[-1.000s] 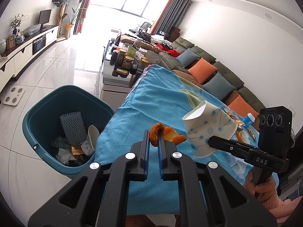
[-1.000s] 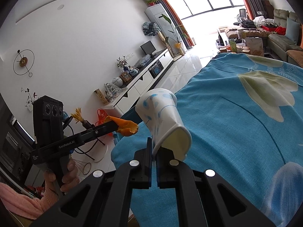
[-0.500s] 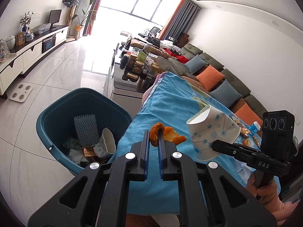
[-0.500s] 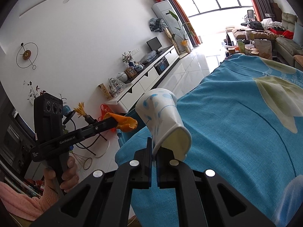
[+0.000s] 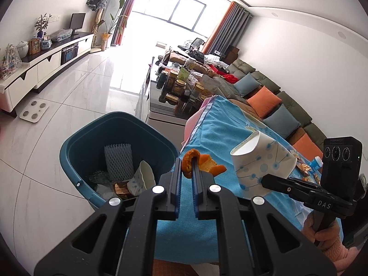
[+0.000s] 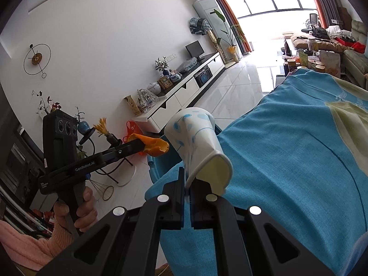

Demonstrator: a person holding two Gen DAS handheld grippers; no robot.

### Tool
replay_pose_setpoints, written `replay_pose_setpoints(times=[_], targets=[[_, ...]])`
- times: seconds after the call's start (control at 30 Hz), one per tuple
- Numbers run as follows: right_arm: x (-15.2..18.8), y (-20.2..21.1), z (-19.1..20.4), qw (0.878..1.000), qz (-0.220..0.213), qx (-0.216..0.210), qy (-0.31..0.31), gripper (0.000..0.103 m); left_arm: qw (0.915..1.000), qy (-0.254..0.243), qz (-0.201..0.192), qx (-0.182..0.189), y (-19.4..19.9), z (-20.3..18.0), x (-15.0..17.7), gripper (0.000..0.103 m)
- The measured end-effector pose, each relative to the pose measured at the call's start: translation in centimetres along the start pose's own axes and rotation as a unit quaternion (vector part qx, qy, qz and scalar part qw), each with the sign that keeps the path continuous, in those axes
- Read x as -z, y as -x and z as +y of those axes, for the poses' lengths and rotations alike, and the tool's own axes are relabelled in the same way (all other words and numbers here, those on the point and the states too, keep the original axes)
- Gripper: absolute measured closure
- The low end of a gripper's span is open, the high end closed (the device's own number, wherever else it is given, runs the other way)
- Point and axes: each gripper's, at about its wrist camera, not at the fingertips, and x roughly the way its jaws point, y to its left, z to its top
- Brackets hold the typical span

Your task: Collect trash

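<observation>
A: What sits around the grippers?

B: A teal plastic bin point(image 5: 76, 147) on the tiled floor, left of the table's near edge. A blue woven cloth point(image 6: 299, 161) covers the table. Far off, a low table crowded with jars point(image 5: 177, 85), then a sofa with 4 cushions: 2 orange, 2 blue.

A: What is in the bin?

B: 1 grey foam net sleeve point(image 5: 118, 161), 1 crushed paper cup, some wrappers. Nothing blocks its open top.

A: And the grippers?

B: 2. The left gripper point(image 5: 185, 174) is clenched on 1 curled orange peel point(image 5: 200, 163), held over the cloth's edge just right of the bin. The right gripper point(image 6: 187, 184) is clamped on the flattened rim of 1 white paper cup point(image 6: 195, 135) with blue dots, lifted above the cloth, near the peel.

A: Who holds them?

B: 2 hands point(image 6: 76, 211) in pink knit sleeves.
</observation>
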Motion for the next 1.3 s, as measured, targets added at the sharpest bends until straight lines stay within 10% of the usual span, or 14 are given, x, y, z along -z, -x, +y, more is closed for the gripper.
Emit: replay_pose_setpoints(times=[1.3], targets=[[-3.8,-6.8,3.2,0.998,0.044,-0.017,0.033,0.100,0.9976,0.038,-0.008,-0.058,-0.6,4.5,-0.4,0.094]])
